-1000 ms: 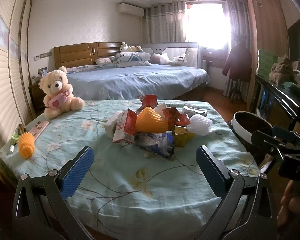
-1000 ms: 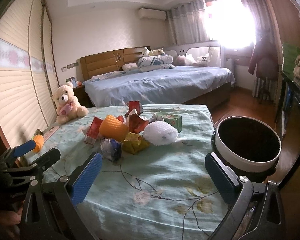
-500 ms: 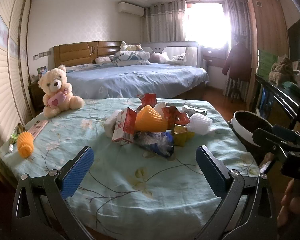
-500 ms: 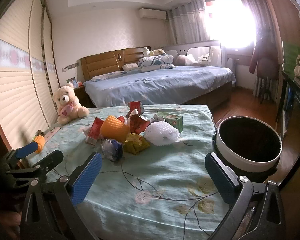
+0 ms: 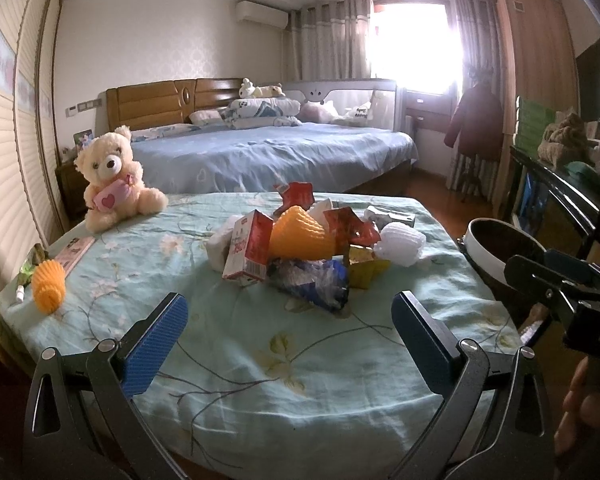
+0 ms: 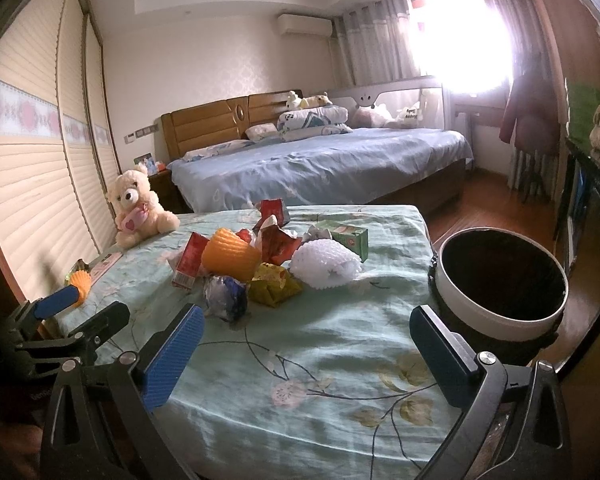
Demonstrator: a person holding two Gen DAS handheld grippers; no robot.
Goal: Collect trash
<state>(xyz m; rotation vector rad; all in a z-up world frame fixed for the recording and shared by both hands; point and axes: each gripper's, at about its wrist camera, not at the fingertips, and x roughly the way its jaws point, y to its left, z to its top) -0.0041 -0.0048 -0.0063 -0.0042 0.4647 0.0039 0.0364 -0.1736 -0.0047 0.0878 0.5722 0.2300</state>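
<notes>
A pile of trash sits mid-table: a red and white carton (image 5: 247,249), an orange foam net (image 5: 300,234), a blue plastic wrapper (image 5: 312,286), a yellow wrapper (image 5: 364,266), a white foam net (image 5: 400,242) and red wrappers (image 5: 352,228). The pile also shows in the right wrist view, with the orange net (image 6: 232,258) and white net (image 6: 326,264). A white-rimmed black bin (image 6: 500,284) stands off the table's right edge. My left gripper (image 5: 288,332) is open and empty, short of the pile. My right gripper (image 6: 306,344) is open and empty near the front edge.
A teddy bear (image 5: 114,178) sits at the table's far left corner. A second orange foam net (image 5: 49,286) and a ruler (image 5: 74,250) lie at the left edge. A large bed (image 5: 268,152) stands behind. A dark cabinet (image 5: 560,204) runs along the right.
Both grippers have drifted slightly; the view of the table has barely shifted. Both stay open and empty.
</notes>
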